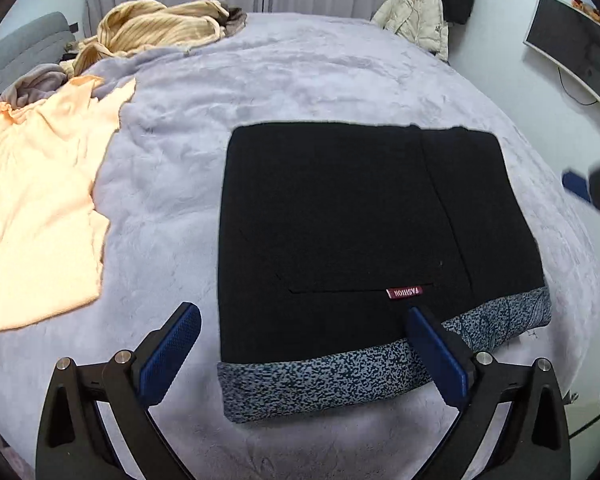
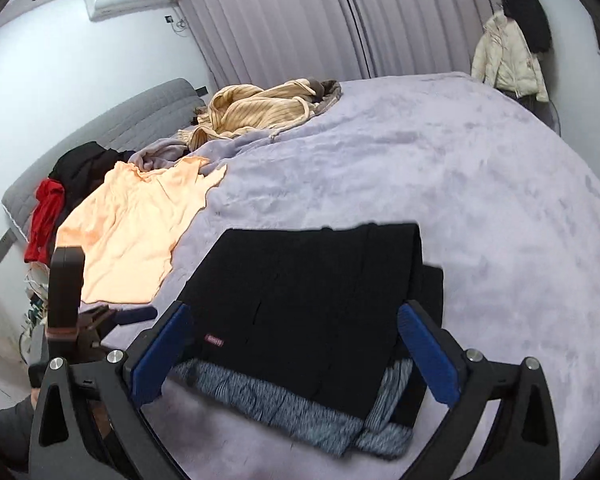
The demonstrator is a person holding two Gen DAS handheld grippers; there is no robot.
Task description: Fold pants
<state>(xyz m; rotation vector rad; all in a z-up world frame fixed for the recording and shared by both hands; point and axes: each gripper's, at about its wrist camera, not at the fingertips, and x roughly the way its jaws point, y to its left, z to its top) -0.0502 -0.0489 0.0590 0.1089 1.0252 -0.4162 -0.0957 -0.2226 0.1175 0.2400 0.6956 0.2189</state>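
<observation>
The black pants [image 1: 340, 220] lie folded into a flat rectangle on the lavender blanket [image 1: 300, 80], speckled grey-blue waistband [image 1: 320, 380] nearest me and a small red label [image 1: 404, 293] above it. My left gripper [image 1: 304, 316] hovers open over the waistband's left half, with nothing between its pads. Blurred at the right edge is the right gripper [image 1: 580, 184]. In the right wrist view the pants [image 2: 308, 288] lie below my right gripper [image 2: 296, 312], which stands wide open above the waistband [image 2: 284, 400] and holds nothing. The left gripper [image 2: 140, 314] shows low at the left.
A peach shirt [image 1: 36, 200] [image 2: 140, 232] lies spread left of the pants. A striped beige garment [image 1: 160, 24] is heaped at the far left. Red and black clothes [image 2: 48, 208] hang by the grey headboard [image 2: 112, 128]. A white jacket [image 1: 420, 16] and a monitor [image 1: 572, 48] stand beyond the bed.
</observation>
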